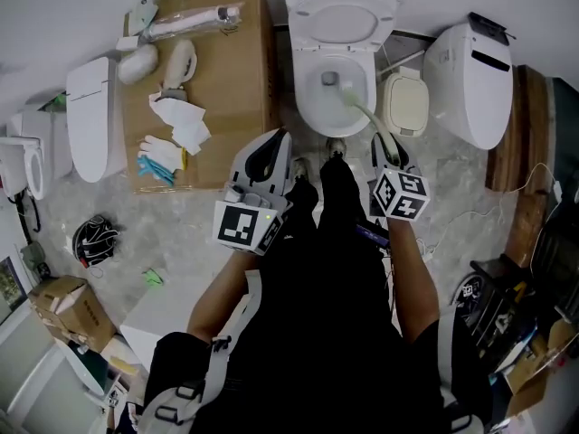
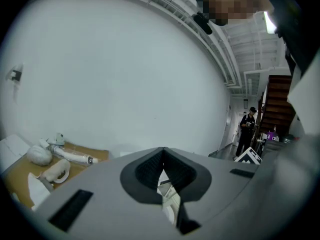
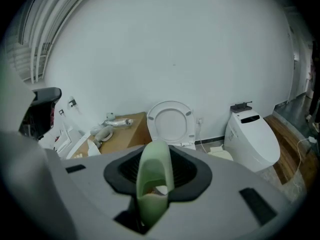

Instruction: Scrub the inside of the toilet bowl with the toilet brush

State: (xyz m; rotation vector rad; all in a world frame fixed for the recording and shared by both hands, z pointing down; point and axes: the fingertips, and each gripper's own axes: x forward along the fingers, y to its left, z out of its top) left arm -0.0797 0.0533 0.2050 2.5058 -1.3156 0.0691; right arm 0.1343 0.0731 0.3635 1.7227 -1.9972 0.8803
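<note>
The white toilet (image 1: 303,107) stands at the top middle of the head view with its lid (image 1: 336,18) raised. The toilet brush (image 1: 362,111) has a pale green handle, and its head reaches down into the bowl. My right gripper (image 1: 384,141) is shut on the near end of that handle, just in front of the bowl's right side. In the right gripper view the green handle (image 3: 154,176) fills the gap between the jaws, with the toilet lid (image 3: 171,122) beyond. My left gripper (image 1: 270,156) hangs left of the bowl, shut (image 2: 162,170) and holding nothing.
A brown board (image 1: 231,80) left of the toilet carries gloves, rags and a wrapped tube. A second toilet (image 1: 470,80) and a beige seat (image 1: 407,105) stand to the right, a white tank (image 1: 90,120) to the left. Cardboard boxes (image 1: 68,306) sit bottom left. A person (image 2: 247,129) stands far off.
</note>
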